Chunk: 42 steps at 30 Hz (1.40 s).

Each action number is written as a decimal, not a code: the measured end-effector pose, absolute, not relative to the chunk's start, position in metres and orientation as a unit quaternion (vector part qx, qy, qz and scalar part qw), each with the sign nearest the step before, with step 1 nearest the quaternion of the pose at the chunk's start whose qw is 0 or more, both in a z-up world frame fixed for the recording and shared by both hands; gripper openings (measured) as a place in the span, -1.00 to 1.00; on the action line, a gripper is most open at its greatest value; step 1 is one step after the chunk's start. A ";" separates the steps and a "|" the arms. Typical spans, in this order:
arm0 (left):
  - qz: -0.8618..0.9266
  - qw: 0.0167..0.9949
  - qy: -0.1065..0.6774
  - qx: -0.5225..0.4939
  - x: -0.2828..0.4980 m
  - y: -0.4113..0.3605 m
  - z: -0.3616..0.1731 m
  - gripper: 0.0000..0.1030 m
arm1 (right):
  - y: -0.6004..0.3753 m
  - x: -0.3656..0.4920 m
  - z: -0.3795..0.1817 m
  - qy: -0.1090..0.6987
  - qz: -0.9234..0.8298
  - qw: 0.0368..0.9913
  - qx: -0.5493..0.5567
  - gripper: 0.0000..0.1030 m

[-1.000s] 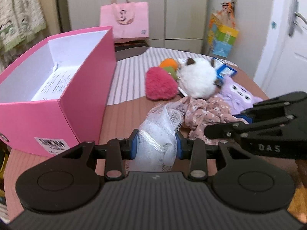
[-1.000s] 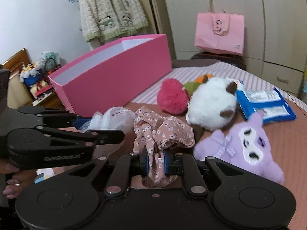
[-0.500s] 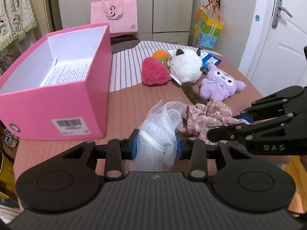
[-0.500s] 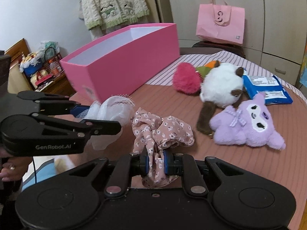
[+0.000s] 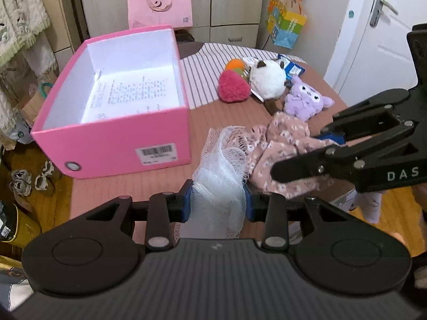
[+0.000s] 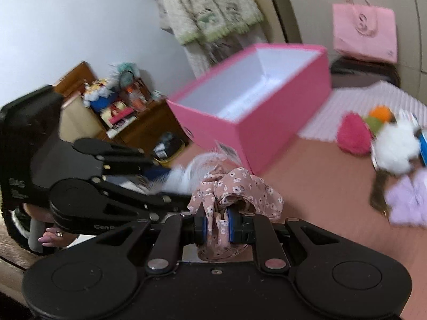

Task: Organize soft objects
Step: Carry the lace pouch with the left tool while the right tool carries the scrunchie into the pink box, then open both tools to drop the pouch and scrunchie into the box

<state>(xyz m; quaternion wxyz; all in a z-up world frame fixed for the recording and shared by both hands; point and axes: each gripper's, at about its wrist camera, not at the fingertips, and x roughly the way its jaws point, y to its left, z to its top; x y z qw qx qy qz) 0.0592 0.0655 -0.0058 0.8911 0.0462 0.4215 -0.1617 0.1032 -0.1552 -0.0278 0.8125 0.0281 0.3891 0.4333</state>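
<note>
The left gripper (image 5: 217, 203) pinches a frothy white mesh puff (image 5: 221, 165) at lower centre, and the right gripper (image 6: 216, 226) clamps a crinkled floral scrunchie (image 6: 237, 189). Behind them, a glossy pink cardboard box (image 5: 117, 144) stands open upper left on the ribbed brown counter (image 5: 213, 117), with fuzzy plush toys (image 5: 267, 82) upper right near a white door (image 5: 384, 42).

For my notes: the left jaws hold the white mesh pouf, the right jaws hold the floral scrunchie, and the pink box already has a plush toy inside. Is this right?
Not quite. The pink box holds only a printed paper sheet, as the left wrist view shows. The white mesh pouf and floral scrunchie are held as you say.
</note>
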 end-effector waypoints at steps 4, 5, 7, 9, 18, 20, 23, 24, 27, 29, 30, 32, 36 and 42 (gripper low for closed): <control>-0.156 0.897 0.411 0.053 0.063 0.079 0.014 -0.30 | -0.143 0.107 -0.005 0.373 0.437 0.818 0.015 -0.66; -0.158 0.897 0.410 0.054 0.066 0.082 0.018 -0.30 | -0.140 0.109 0.001 0.369 0.439 0.819 0.015 -0.66; -0.159 0.897 0.408 0.055 0.075 0.088 0.026 -0.29 | -0.134 0.115 0.010 0.362 0.441 0.821 0.010 -0.66; -0.156 0.902 0.399 0.060 0.087 0.093 0.034 -0.29 | -0.127 0.124 0.018 0.356 0.437 0.826 0.006 -0.66; -0.150 0.915 0.371 0.059 0.171 0.113 0.050 -0.29 | -0.095 0.188 0.039 0.317 0.394 0.862 -0.037 -0.66; -0.150 0.916 0.368 0.055 0.193 0.119 0.048 -0.28 | -0.087 0.207 0.040 0.308 0.383 0.870 -0.045 -0.66; -0.144 0.920 0.362 0.046 0.228 0.130 0.042 -0.28 | -0.077 0.234 0.039 0.300 0.368 0.878 -0.061 -0.65; -0.141 0.920 0.364 0.041 0.242 0.134 0.039 -0.28 | -0.073 0.244 0.039 0.300 0.366 0.878 -0.066 -0.65; -0.133 0.917 0.375 0.034 0.276 0.140 0.030 -0.28 | -0.058 0.278 0.033 0.309 0.356 0.878 -0.083 -0.65; -0.122 0.914 0.385 0.032 0.295 0.142 0.022 -0.28 | -0.048 0.298 0.026 0.321 0.355 0.873 -0.093 -0.65; -0.114 0.913 0.389 0.035 0.304 0.141 0.017 -0.28 | -0.041 0.310 0.020 0.331 0.356 0.868 -0.100 -0.65; -0.093 0.914 0.393 0.040 0.316 0.139 0.007 -0.29 | -0.030 0.325 0.009 0.342 0.362 0.859 -0.118 -0.65; -0.087 0.907 0.410 0.036 0.335 0.141 -0.009 -0.28 | -0.013 0.343 -0.011 0.350 0.365 0.848 -0.159 -0.65; -0.080 0.894 0.440 0.013 0.357 0.150 -0.022 -0.27 | -0.003 0.360 -0.027 0.366 0.367 0.836 -0.181 -0.56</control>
